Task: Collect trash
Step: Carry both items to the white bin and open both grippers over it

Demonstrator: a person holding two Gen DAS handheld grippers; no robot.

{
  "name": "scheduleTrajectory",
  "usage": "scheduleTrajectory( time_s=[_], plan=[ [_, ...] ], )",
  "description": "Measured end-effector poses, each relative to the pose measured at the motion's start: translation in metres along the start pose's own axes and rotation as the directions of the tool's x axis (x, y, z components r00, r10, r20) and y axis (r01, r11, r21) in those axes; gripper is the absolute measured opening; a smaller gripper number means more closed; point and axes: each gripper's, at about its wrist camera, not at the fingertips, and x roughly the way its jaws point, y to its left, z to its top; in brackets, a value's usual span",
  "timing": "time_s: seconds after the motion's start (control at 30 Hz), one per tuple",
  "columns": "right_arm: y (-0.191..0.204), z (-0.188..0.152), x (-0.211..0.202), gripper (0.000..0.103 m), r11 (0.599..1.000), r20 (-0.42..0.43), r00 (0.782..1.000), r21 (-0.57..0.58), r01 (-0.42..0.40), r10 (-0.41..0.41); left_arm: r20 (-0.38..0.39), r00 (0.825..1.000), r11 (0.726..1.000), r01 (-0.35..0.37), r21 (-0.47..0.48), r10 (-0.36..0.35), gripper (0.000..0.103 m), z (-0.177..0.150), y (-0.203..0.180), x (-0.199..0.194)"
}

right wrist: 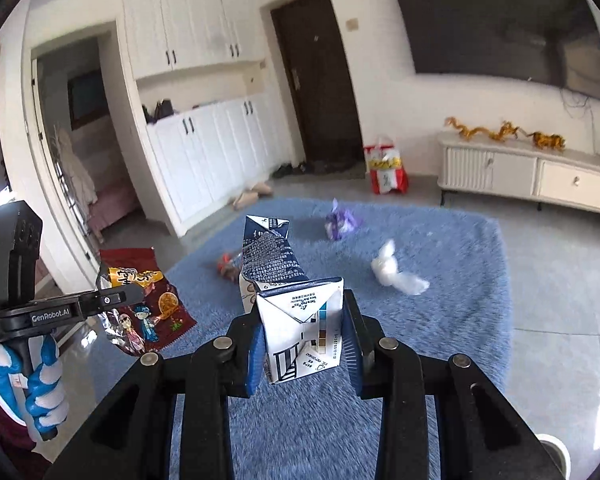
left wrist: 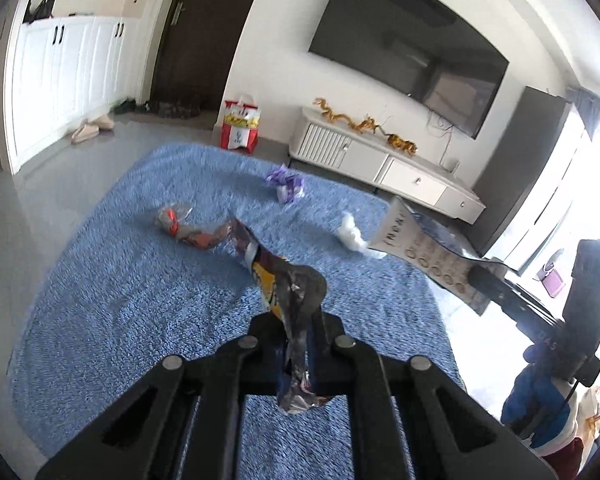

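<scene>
Above the blue rug [left wrist: 120, 280], the left claw [left wrist: 296, 344] is clamped on a crumpled snack wrapper [left wrist: 276, 276] and the right claw [right wrist: 304, 344] grips a flattened milk carton [right wrist: 284, 280], while a purple wrapper [right wrist: 340, 222], white tissue [right wrist: 396, 272] and orange wrapper [left wrist: 176, 222] lie on the rug.

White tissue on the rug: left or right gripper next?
Neither is free: left gripper is shut on a snack wrapper, right gripper on a carton. Once emptied, probably right: tissue lies on its side.
</scene>
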Motion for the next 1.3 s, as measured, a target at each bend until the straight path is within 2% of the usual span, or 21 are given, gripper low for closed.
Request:
scheduleTrajectory(
  time_s=[0.27, 0.47, 0.6, 0.7, 0.87, 0.97, 1.03, 1.17, 1.3],
  plan=[
    [-0.032, -0.019, -0.083, 0.033, 0.991, 0.103, 0.986, 0.046, 0.127, -0.131, 0.030, 0.997, 0.994, 0.068, 0.088, -0.071, 0.007, 0.004, -0.043, -0.024],
    [-0.080, -0.054, -0.141, 0.033, 0.948, 0.118, 0.946, 0.143, 0.284, -0.302, -0.033, 0.981, 0.960, 0.193, 0.201, -0.191, 0.006, 0.005, -0.110, -0.013],
    [-0.117, -0.090, -0.166, 0.033, 0.898, 0.083, 0.914, 0.239, 0.369, -0.397, -0.132, 0.953, 0.909, 0.301, 0.288, -0.274, 0.007, -0.008, -0.172, 0.010],
    [-0.144, -0.122, -0.178, 0.033, 0.849, 0.037, 0.887, 0.311, 0.428, -0.461, -0.223, 0.921, 0.858, 0.382, 0.343, -0.321, 0.007, -0.023, -0.222, 0.033],
    [-0.178, -0.169, -0.184, 0.033, 0.775, -0.068, 0.856, 0.392, 0.495, -0.513, -0.336, 0.883, 0.781, 0.454, 0.429, -0.328, 0.007, -0.061, -0.292, 0.068],
    [-0.192, -0.192, -0.180, 0.033, 0.733, -0.147, 0.834, 0.414, 0.540, -0.532, -0.411, 0.853, 0.738, 0.499, 0.455, -0.323, 0.007, -0.082, -0.328, 0.095],
    [-0.204, -0.208, -0.175, 0.033, 0.708, -0.195, 0.827, 0.438, 0.554, -0.527, -0.440, 0.842, 0.713, 0.513, 0.478, -0.311, 0.007, -0.094, -0.347, 0.113],
    [-0.222, -0.229, -0.163, 0.033, 0.676, -0.272, 0.820, 0.466, 0.570, -0.504, -0.501, 0.820, 0.687, 0.533, 0.494, -0.276, 0.007, -0.114, -0.373, 0.155],
    [-0.235, -0.238, -0.150, 0.033, 0.668, -0.315, 0.816, 0.468, 0.578, -0.485, -0.543, 0.802, 0.684, 0.542, 0.488, -0.249, 0.007, -0.130, -0.393, 0.191]
  ],
)
